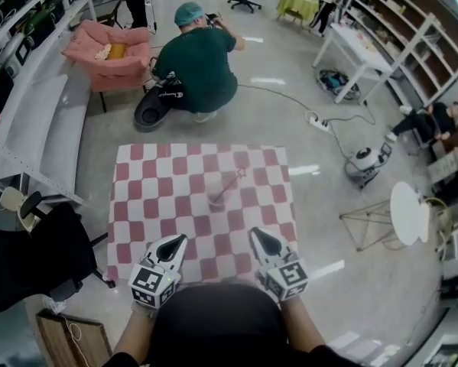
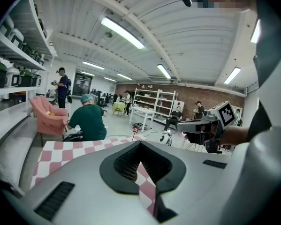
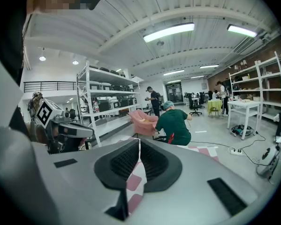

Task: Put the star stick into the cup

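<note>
- The star stick (image 1: 233,182) stood slanted in the cup (image 1: 216,200), near the middle of the surface (image 1: 141,220). By that, the task looked done, with nothing left but to draw away.
- The left tongs (image 1: 180,239) and right tongs (image 1: 254,233) were both closed on nothing. They were held at the near edge, well apart from the cup.
- The stick was thin and pinkish, with a small red star at its far tip.
- The cup was small, round and pale, perhaps see-through.
- A flat red-and-white checked cloth covered the surface.
- The tongs had smooth grey shells and ribbed black pads.
</note>
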